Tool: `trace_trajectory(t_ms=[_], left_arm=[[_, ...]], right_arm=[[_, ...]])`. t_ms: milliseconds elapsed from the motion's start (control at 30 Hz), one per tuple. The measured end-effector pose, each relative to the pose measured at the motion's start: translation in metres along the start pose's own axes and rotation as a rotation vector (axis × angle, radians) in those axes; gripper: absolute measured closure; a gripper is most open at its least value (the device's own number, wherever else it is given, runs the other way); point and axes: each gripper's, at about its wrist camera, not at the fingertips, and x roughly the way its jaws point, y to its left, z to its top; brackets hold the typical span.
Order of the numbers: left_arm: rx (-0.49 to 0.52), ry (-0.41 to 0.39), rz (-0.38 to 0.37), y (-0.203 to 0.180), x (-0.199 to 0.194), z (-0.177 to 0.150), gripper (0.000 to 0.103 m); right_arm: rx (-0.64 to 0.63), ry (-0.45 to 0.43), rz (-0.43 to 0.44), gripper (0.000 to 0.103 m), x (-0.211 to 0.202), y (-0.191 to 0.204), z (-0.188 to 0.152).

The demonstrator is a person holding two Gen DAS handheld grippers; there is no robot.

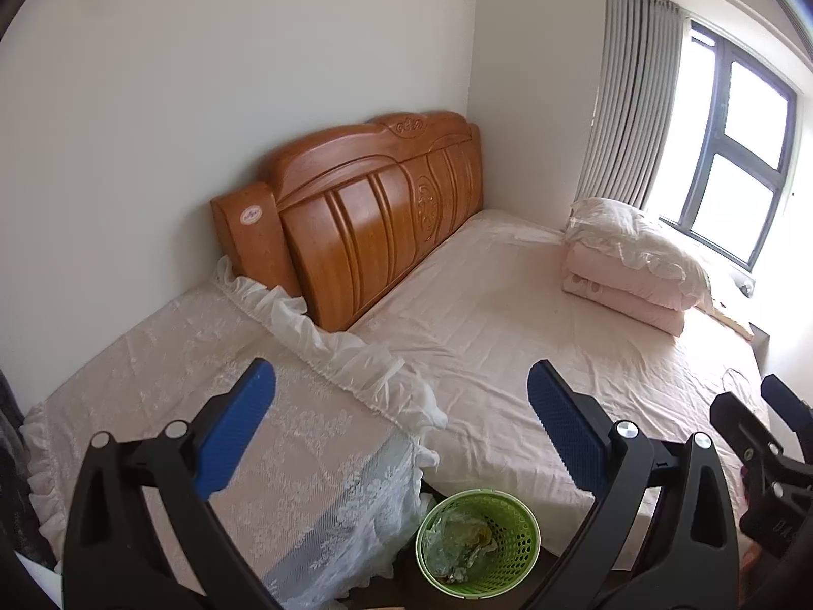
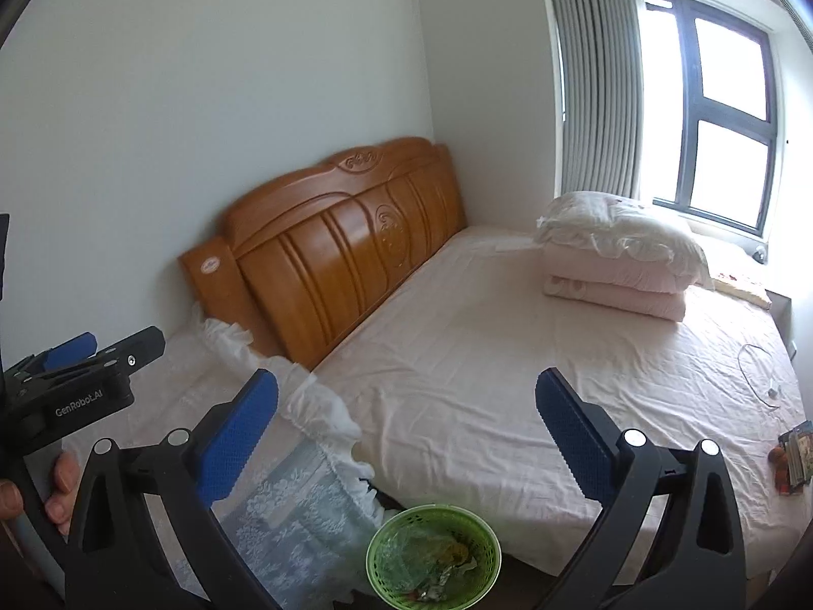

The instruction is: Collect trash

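Trash (image 2: 436, 567) lies crumpled in the green basket (image 2: 476, 584) on the floor, between our lace-covered side table (image 1: 284, 437) and the bed (image 2: 508, 345). We hold our left gripper (image 1: 401, 437) and right gripper (image 2: 406, 437) spread wide above it, both grasping nothing. Small packets (image 2: 796, 457) rest at the bed's right edge.

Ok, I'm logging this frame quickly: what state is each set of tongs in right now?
Left tongs: open, holding nothing.
Right tongs: open, holding nothing.
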Motion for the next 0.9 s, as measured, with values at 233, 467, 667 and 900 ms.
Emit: trace_trajectory(t_ms=[233, 467, 667, 900], left_arm=[[-0.006, 0.008, 0.022, 0.005, 0.0, -0.003, 0.008], [-0.015, 0.026, 0.025, 0.009, 0.004, -0.005, 0.008], [-0.017, 0.026, 0.026, 0.011, 0.002, -0.005, 0.008], [-0.017, 0.034, 0.034, 0.015, 0.006, -0.004, 0.008]], right_arm=[[0.0, 0.007, 0.02, 0.002, 0.0, 0.006, -0.006], [0.006, 0.022, 0.017, 0.002, 0.004, 0.009, -0.008], [0.005, 0.023, 0.015, 0.002, 0.005, 0.014, -0.009], [0.002, 0.031, 0.026, 0.002, 0.007, 0.018, -0.01]])
